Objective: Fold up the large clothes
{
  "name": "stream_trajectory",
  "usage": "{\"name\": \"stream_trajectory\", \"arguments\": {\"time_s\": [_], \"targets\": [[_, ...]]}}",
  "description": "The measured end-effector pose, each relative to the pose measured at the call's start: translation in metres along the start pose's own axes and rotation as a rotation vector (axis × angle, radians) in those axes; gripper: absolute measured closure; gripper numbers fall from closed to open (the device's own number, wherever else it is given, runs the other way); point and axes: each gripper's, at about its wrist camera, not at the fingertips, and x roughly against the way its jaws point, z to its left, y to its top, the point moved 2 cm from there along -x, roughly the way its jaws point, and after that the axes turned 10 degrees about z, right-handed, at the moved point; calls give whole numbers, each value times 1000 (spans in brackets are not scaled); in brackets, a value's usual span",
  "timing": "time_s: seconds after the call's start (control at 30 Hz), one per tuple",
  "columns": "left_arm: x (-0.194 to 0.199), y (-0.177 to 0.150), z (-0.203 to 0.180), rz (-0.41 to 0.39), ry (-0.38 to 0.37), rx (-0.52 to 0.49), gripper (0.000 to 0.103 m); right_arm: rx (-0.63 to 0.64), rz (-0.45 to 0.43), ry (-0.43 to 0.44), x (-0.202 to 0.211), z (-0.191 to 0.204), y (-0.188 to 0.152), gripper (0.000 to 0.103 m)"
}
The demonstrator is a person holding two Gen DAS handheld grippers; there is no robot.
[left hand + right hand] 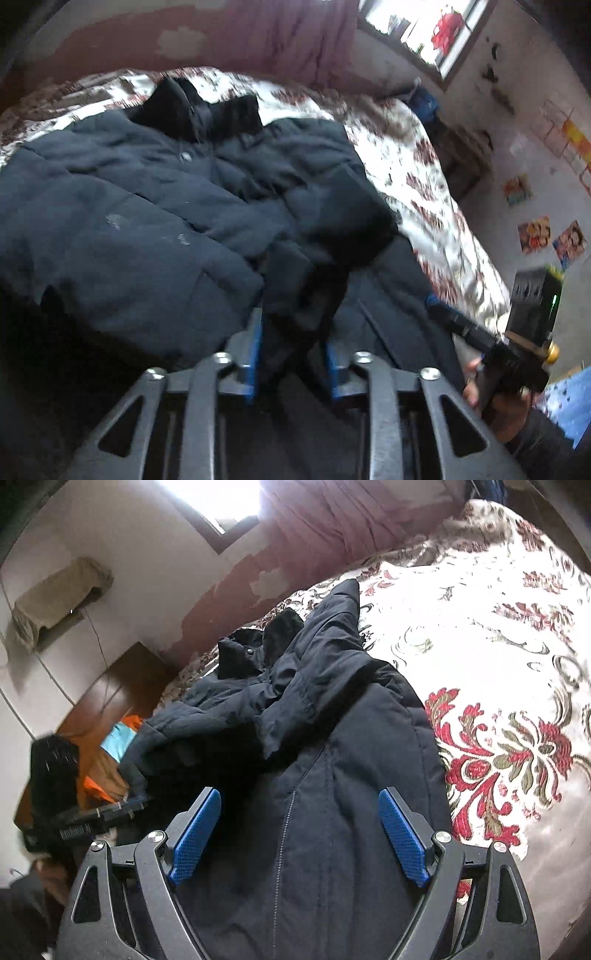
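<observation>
So far: the padded navy jacket [314, 775] lies on the floral bedspread [498, 646], sleeves bunched across its front, not yet a neat fold.
Left gripper [293, 332]: jaws partly apart, dark fabric between the blue pads; pressing or loose, I cannot tell.
Right gripper [299, 834]: wide open above the zip, holding nothing.
Left to do: flatten sleeves, fold the body.

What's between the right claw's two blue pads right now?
In the right wrist view, the right claw is open over the dark jacket; its zipper seam runs between the pads, which don't press it.
</observation>
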Motion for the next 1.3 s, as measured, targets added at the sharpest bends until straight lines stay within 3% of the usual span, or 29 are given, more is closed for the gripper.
{"name": "stream_trajectory", "arguments": {"time_s": [0.03, 0.1, 0.17, 0.3, 0.47, 0.57, 0.63, 0.73, 0.8, 0.87, 0.97, 1.17, 1.3], "targets": [[-3, -4, -2, 14, 2, -13, 62, -14, 5, 16, 0, 0, 0, 20], [-2, -11, -8, 13, -6, -53, 23, -31, 19, 41, 0, -1, 0, 20], [4, -15, -13, -20, -24, -73, 16, -41, 36, 54, -2, 0, 0, 20], [14, -29, -12, -18, -66, -69, 15, 17, 60, 30, -5, 16, -1, 20], [38, -50, 12, -62, -47, -6, 15, 163, 139, -133, -32, 48, -2, 23], [56, -61, 36, -107, 31, 49, 15, 179, 163, -210, -53, 54, 0, 57], [72, -69, 53, -147, 113, 75, 15, 172, 157, -250, -65, 56, 2, 60], [92, -75, 78, -185, 168, 120, 15, 123, 147, -191, -67, 57, 5, 66], [106, -79, 99, -201, 195, 157, 15, 123, 164, -197, -71, 60, 5, 92], [113, -82, 116, -215, 216, 182, 15, 144, 179, -233, -74, 63, 3, 100], [121, -87, 142, -228, 235, 235, 15, 198, 147, -244, -62, 72, 8, 101], [119, -86, 164, -237, 244, 273, 15, 325, -105, -399, 0, 101, 62, 101], [114, -78, 167, -237, 273, 269, 15, 300, -116, -474, -2, 91, 102, 101]]}}
